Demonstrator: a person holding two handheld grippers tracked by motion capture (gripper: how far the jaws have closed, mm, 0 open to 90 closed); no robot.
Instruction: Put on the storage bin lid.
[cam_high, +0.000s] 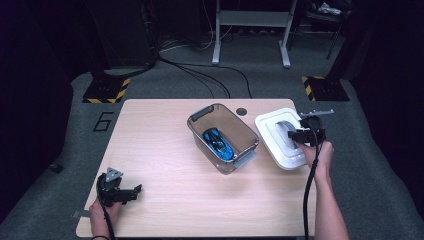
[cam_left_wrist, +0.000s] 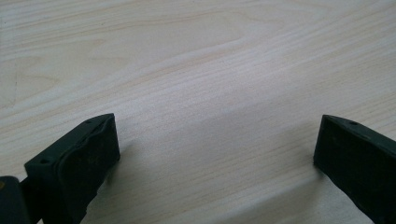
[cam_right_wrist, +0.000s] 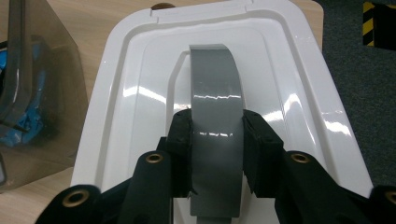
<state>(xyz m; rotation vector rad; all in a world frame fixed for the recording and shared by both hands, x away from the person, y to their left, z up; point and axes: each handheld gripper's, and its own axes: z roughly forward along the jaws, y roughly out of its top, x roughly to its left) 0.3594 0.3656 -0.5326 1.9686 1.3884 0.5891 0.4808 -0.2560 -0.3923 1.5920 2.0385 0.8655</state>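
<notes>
A white box lid (cam_high: 280, 137) with a grey handle (cam_right_wrist: 215, 102) sits at the table's right side, raised a little. My right gripper (cam_high: 299, 134) is shut on that grey handle, its pads (cam_right_wrist: 183, 140) pressing both sides. Left of the lid stands a clear grey-tinted bin (cam_high: 245, 131) holding a blue toy car (cam_high: 218, 143); the bin (cam_right_wrist: 42, 102) and car (cam_right_wrist: 28, 112) also appear at the left of the right gripper view. My left gripper (cam_high: 127, 192) rests near the table's front left corner, open, with bare wood between its jaws (cam_left_wrist: 217, 154).
The light wooden table (cam_high: 160, 155) has a round cable hole (cam_high: 241, 111) behind the bin. Grey carpet (cam_high: 385, 175) surrounds it, with black-and-yellow taped stands (cam_high: 105, 90) and a metal frame (cam_high: 250, 30) behind. The lid overhangs the table's right edge.
</notes>
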